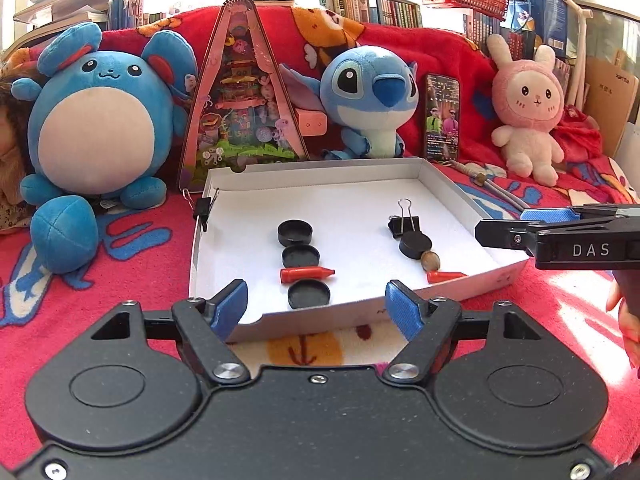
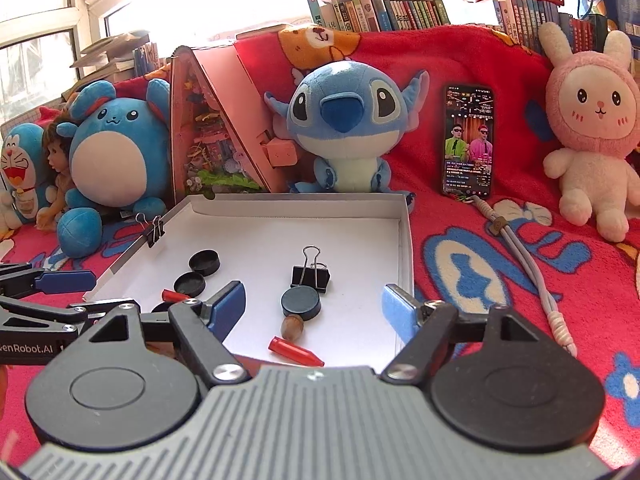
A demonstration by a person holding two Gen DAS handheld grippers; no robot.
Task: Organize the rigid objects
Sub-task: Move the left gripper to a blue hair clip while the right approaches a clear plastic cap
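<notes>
A home room, likely a bedroom or play corner, red cartoon-print fleece blanket [image 2: 500, 248] as the surface, Stitch plush [image 2: 344, 128] propped on it, pink bunny plush [image 2: 592, 128] to its right, crowded bookshelf [image 2: 384, 12] behind, sunlit window [image 2: 36, 40] far left.

In the tray [image 1: 400, 166], three caps [image 1: 295, 232] are lying centre-left; a binder clip [image 1: 404, 222], cap, nut [image 1: 431, 261] are lining up centre-right.

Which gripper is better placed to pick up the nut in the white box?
Probably the right gripper: the nut lies just ahead, between its open fingers. The left gripper faces the other column of pieces.
</notes>
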